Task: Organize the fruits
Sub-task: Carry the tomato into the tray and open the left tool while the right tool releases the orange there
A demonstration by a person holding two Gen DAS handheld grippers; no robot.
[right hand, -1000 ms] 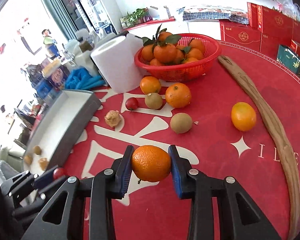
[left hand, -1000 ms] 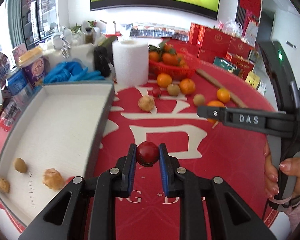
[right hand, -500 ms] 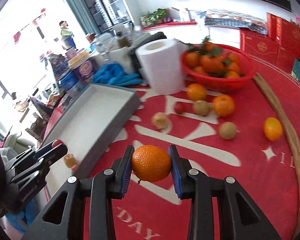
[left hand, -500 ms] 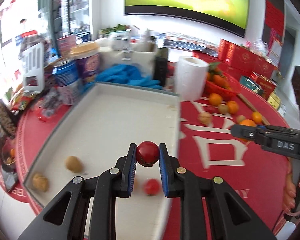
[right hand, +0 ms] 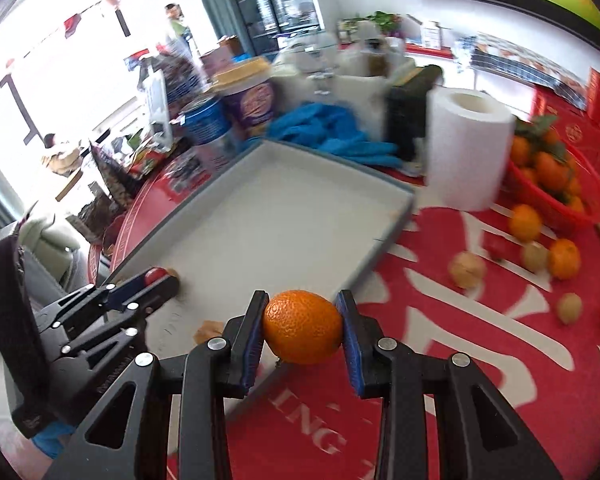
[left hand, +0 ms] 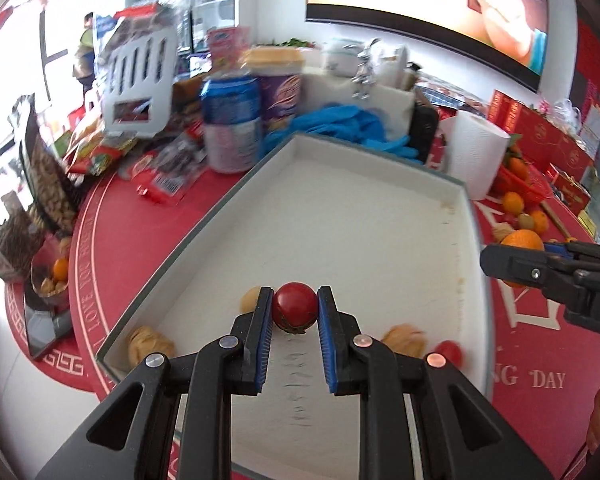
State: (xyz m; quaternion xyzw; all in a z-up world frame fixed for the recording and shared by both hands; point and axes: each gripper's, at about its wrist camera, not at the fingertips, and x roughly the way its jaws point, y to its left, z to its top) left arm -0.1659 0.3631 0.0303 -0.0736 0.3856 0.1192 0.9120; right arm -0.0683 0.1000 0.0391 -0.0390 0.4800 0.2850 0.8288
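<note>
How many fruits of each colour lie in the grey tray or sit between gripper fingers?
Red tomato: 2
Tan lumpy fruit: 3
Orange: 1
Total: 6

A shop or reception room dressed for a holiday, as far as I can tell.

I see a round table under a red printed cloth, stacked red gift boxes far right, a big wall screen, glass-door fridges at the far wall, snack packets and tubs far left, and a red plastic basket of oranges.
</note>
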